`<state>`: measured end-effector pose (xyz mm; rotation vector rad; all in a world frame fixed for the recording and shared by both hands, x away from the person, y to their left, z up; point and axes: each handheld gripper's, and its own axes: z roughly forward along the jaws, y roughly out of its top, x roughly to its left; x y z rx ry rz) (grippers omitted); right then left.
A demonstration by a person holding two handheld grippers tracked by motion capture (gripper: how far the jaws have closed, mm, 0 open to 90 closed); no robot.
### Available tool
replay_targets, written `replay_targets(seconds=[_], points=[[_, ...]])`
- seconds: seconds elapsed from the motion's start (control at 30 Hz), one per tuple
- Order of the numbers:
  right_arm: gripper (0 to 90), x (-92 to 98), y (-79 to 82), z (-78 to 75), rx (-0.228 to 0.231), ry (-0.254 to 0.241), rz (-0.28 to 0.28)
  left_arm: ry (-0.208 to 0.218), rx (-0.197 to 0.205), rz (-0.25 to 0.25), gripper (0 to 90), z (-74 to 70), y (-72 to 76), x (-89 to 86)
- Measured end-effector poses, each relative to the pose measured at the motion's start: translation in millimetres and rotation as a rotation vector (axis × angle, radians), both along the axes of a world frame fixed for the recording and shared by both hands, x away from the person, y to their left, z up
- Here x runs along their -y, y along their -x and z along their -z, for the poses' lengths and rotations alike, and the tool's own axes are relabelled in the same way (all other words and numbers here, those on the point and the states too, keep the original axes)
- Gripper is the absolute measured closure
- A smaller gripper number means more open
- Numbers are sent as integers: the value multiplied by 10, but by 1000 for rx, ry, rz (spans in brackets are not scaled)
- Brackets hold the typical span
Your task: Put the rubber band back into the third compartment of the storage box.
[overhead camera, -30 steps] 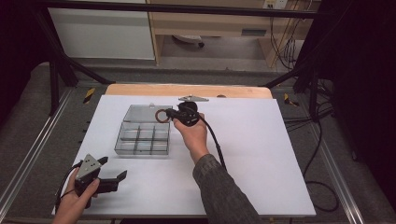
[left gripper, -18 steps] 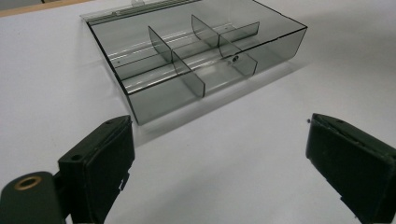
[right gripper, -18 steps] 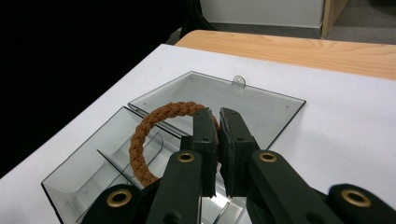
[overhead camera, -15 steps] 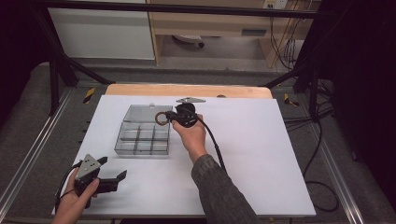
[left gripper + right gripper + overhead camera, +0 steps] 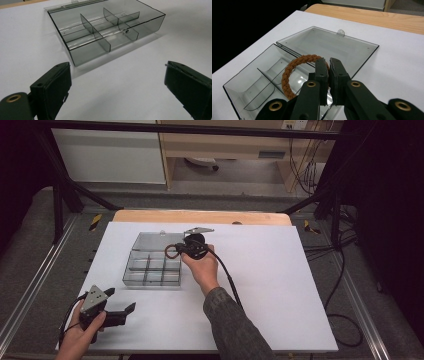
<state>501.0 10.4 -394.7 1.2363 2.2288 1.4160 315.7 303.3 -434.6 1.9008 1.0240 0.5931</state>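
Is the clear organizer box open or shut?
Open. The organizer box has its lid folded back flat on the white table, dividers exposed; the right tongs hold a braided ring over it.

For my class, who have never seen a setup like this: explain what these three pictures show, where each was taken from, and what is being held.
A person works at a white table with a hand-held two-jaw tool in each hand. The high view looks down from above; the other two cameras ride on the tools. The right gripper is shut on a brown braided ring, held over a clear box with dividers, its lid lying open flat. The left gripper is open, holding nothing, resting near the table's front edge.
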Motion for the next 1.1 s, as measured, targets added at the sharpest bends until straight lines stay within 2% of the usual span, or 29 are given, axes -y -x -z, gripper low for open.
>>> replay_targets(seconds=[0.3,0.93,1.1], points=[[853,-56,-7,53,-6,22,2,-7,-2,4,73,3,0,5],[851,-149,19,140,-5,108,-16,-14,-6,16,74,7,3,18],[850,-167,19,159,-5,111,-18,-14,-6,16,74,8,1,17]])
